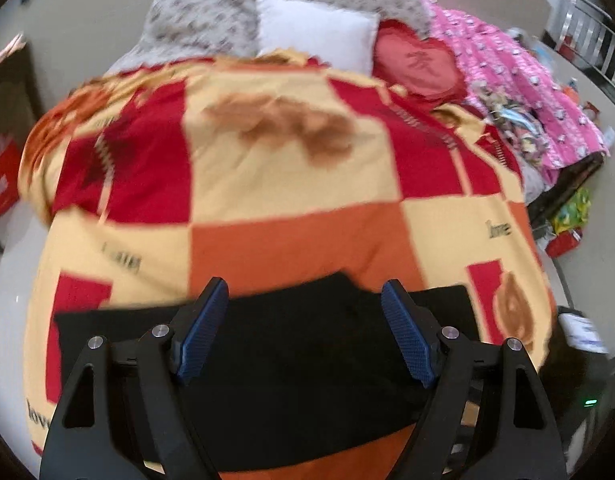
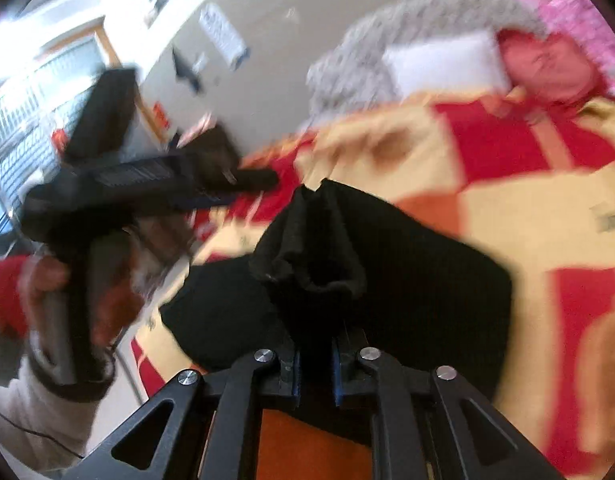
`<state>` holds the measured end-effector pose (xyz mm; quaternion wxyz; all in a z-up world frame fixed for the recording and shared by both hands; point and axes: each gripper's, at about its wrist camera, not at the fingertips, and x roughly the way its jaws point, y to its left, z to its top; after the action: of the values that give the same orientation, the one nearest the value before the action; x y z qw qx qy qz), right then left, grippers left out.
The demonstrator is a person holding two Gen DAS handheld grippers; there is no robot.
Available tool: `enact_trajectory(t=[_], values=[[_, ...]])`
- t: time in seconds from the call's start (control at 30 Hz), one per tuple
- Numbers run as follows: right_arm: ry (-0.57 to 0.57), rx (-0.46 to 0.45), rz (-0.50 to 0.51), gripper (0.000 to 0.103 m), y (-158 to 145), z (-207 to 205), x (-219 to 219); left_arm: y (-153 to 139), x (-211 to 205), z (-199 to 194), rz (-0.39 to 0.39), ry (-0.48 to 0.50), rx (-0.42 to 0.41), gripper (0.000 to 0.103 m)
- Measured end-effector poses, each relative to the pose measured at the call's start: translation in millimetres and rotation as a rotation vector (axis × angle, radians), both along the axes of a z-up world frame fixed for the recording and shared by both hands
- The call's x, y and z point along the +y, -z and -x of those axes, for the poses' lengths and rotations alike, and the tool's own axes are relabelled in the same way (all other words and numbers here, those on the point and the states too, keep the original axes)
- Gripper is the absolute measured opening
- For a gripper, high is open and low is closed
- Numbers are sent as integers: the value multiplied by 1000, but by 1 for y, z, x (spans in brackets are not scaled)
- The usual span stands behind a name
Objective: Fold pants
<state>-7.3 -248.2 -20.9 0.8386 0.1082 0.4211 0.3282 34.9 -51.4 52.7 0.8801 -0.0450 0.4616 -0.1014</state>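
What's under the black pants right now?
The black pants lie on the checkered red, orange and cream blanket. The blanket's pattern beneath them is hidden, as is whatever lies under the blanket.

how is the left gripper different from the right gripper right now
The left gripper has its jaws spread wide; the right gripper is shut. The left gripper holds nothing, with the black pants showing between its fingers; the right gripper pinches a bunched fold of the pants, lifted off the checked blanket. Both have black frames with blue finger pads and point toward the bed.
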Motion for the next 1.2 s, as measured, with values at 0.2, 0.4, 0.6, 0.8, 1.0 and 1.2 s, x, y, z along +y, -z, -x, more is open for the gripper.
enact_trajectory(t=[0.2, 0.4, 0.6, 0.8, 1.0, 1.2], values=[[10, -35, -95, 25, -24, 25, -32, 32, 1, 16, 45, 2, 58, 80], [233, -44, -31, 25, -15, 14, -84, 60, -27, 20, 84, 12, 129, 80], [271, -4, -65, 25, 8, -5, -97, 68, -64, 26, -20, 77, 72, 39], [219, -67, -40, 26, -19, 3, -85, 38, -47, 32, 5, 93, 17, 16], [171, -36, 35, 26, -2, -19, -46, 67, -32, 35, -19, 53, 65, 16], [169, -14, 67, 26, -4, -23, -42, 64, -30, 36, -17, 31, 57, 26]])
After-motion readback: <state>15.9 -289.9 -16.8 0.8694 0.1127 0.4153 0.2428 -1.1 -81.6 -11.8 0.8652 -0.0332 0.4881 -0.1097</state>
